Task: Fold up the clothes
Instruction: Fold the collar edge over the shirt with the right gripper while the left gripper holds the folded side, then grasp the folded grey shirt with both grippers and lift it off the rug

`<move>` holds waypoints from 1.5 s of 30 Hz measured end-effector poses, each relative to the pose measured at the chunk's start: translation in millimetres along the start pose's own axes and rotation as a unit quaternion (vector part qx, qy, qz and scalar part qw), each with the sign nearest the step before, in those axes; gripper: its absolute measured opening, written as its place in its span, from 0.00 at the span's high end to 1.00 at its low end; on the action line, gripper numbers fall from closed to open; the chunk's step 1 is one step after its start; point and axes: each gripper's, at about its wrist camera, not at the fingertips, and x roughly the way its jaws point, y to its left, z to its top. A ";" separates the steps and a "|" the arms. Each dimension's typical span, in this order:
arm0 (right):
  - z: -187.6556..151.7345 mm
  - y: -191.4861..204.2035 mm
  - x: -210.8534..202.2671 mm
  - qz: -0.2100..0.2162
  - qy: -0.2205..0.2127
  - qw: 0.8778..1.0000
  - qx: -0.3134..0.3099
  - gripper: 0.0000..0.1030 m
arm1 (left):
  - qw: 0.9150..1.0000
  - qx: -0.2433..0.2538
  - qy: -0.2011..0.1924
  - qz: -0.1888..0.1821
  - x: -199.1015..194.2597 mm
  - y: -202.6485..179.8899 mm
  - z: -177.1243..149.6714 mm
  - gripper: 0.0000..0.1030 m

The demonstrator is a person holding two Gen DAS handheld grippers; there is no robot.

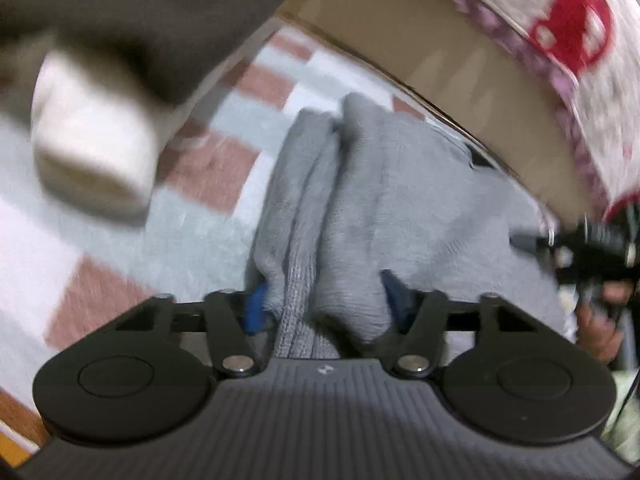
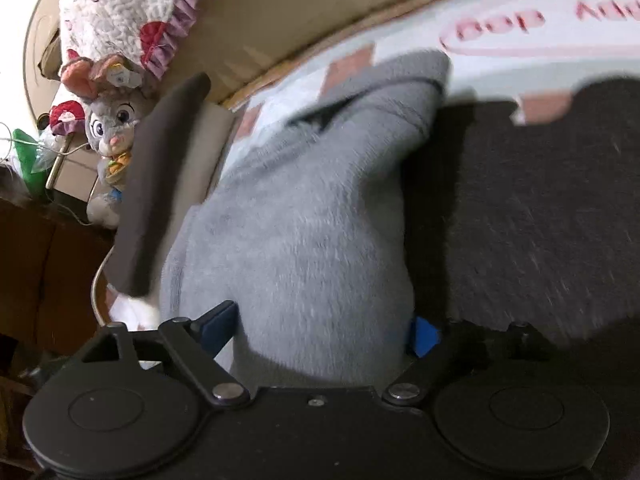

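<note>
**Grey garment bunched between both grippers on the bed**

Grey knit garment (image 1: 392, 200) lies on a checked sheet (image 1: 200, 216) of pale blue, white and brick-red squares, and both wrist views are filled with it. In the left wrist view the cloth runs from the centre down to 6 o'clock, gathered into 2 or 3 long folds, with a ribbed edge showing between the blue pads. The left gripper (image 1: 324, 304) is clamped on this bunch: the fabric swells out above the pads and fills the gap between them.

At 3 o'clock in that view the right gripper (image 1: 592, 248) appears small and dark, with a hand (image 1: 600, 328) just beneath it.

In the right wrist view the right gripper (image 2: 320, 332) stands wide, with a thick mound of the garment (image 2: 304, 232) between its blue pads. The cloth touches both pads, but motion blur leaves it unclear whether they press on it; I cannot tell if it grips.

A dark cloth (image 2: 540, 208) lies beside the garment at 3 o'clock. At 10 o'clock sits a plush rabbit (image 2: 112, 128), below a quilted pillow (image 2: 128, 4) with a purple ruffle.
</note>
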 end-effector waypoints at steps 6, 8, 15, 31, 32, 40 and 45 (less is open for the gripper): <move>-2.7 54.8 -27.2 0.007 -0.061 0.982 -0.180 0.40 | 0.998 0.034 -0.038 -0.021 -13.1 -17.0 0.3 0.62; 0.3 65.7 -26.8 -0.003 -0.062 0.975 -0.214 0.41 | 0.999 0.023 -0.032 -0.019 -10.0 -14.2 0.3 0.60; 6.6 36.7 -15.0 -0.049 -0.022 0.990 -0.129 0.29 | 0.997 -0.062 0.033 -0.015 16.8 12.0 1.0 0.37; -16.5 62.1 -0.2 -0.023 -0.034 0.991 -0.125 0.43 | 0.999 0.045 -0.018 0.010 17.6 -20.9 0.1 0.62; -19.9 75.7 -9.3 -0.026 -0.042 0.987 -0.151 0.44 | 0.998 0.054 -0.028 0.012 13.7 -26.8 -0.2 0.63; -41.5 160.8 -77.3 0.012 -0.113 0.956 -0.269 0.47 | 0.987 0.093 -0.131 0.010 -57.5 -71.2 2.2 0.64; -45.4 197.2 -105.3 0.036 -0.128 0.936 -0.325 0.47 | 0.978 0.059 -0.195 0.036 -109.0 -64.4 6.1 0.65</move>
